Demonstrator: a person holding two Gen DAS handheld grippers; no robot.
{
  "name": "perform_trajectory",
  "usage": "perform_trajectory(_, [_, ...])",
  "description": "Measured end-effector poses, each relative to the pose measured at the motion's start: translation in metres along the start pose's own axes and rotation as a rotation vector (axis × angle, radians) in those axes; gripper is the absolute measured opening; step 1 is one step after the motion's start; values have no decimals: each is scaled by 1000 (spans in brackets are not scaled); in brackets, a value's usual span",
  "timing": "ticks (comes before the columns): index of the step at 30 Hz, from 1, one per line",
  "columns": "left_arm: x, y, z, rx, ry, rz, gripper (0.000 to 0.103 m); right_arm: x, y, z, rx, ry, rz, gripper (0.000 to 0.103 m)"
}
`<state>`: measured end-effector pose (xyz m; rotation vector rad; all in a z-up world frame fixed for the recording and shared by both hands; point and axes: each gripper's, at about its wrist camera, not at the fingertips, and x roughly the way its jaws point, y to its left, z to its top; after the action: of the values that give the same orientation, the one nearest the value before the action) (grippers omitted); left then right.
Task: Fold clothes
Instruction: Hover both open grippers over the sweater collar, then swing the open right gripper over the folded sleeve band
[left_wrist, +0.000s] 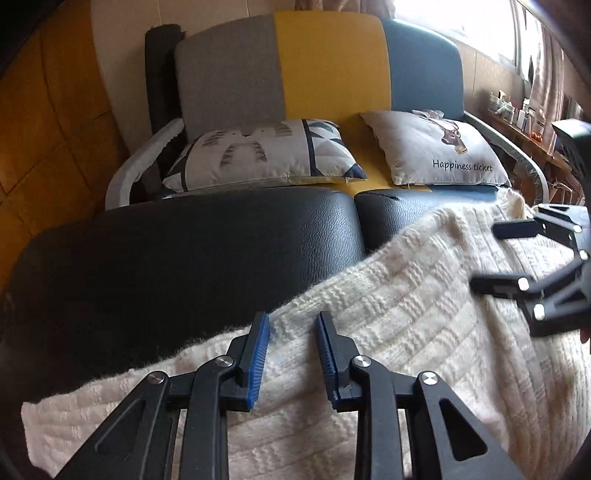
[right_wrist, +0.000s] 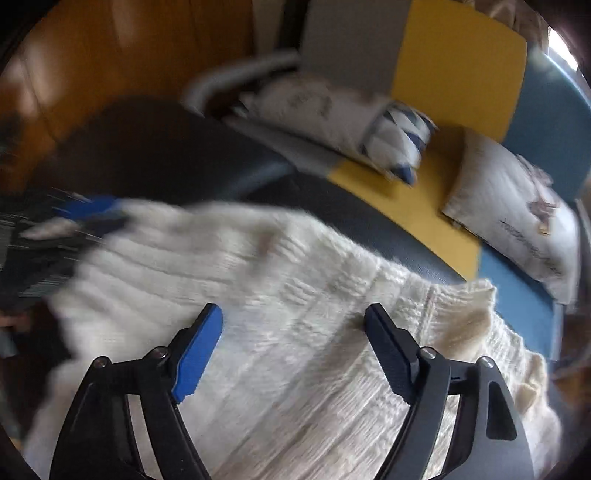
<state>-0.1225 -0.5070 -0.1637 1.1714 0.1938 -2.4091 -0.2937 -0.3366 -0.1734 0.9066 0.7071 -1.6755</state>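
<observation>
A cream knitted sweater (left_wrist: 406, 332) (right_wrist: 295, 258) lies spread over a black leather seat (left_wrist: 184, 258) (right_wrist: 147, 155). My left gripper (left_wrist: 293, 317) sits at the sweater's far edge, its blue pads a short way apart with the thick knit filling the gap. In the right wrist view this left gripper (right_wrist: 88, 218) is a blur at the left with pale fabric between its fingers. My right gripper (right_wrist: 293, 310) hangs over the middle of the sweater with its jaws wide and nothing pinched. From the left wrist it shows as the right gripper (left_wrist: 484, 258) over the sweater's right part.
Behind the black seat stands a sofa (left_wrist: 328, 62) in grey, yellow and blue with two printed pillows (left_wrist: 266, 155) (left_wrist: 439, 151). Wooden floor (left_wrist: 48, 129) lies to the left. A shelf with small items (left_wrist: 524, 122) runs under the window at the right.
</observation>
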Motion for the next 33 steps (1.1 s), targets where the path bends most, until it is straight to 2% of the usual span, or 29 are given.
perform_trajectory(3, [-17,16,-7,-60,-31,-50,27,-5,-1,-1,55,3,10,83])
perform_trajectory(5, [-39,35,-16,-101,-62,-65,27,-23,2,-2,84,-31,56,83])
perform_trajectory(6, [-52,53,-22,-140,-67,-83,27,-37,6,-4,99,-64,100,85])
perform_trajectory(8, [-76,93,-40,-221,-58,-97,27,-58,16,-10,142,-90,249,85])
perform_trajectory(11, [-109,181,-85,-432,-16,-166,32,-76,40,-22,197,-112,459,85])
perform_trajectory(12, [-119,216,-107,-508,-1,-171,34,-79,50,-25,197,-111,474,85])
perform_trajectory(14, [-133,263,-142,-620,33,-160,36,-80,72,-32,187,-101,479,85])
perform_trajectory(16, [-141,306,-174,-744,65,-200,39,-76,99,-37,156,-81,451,85])
perform_trajectory(19, [-142,334,-201,-836,92,-252,41,-66,137,-34,83,-50,443,85])
perform_trajectory(24, [-121,341,-213,-929,129,-335,43,-55,179,-23,6,-19,426,85])
perform_trajectory(29, [-110,341,-215,-999,111,-349,44,-53,205,-13,-56,-18,409,85])
perform_trajectory(33, [-104,339,-213,-1049,120,-323,44,-50,215,-1,-67,-22,395,85])
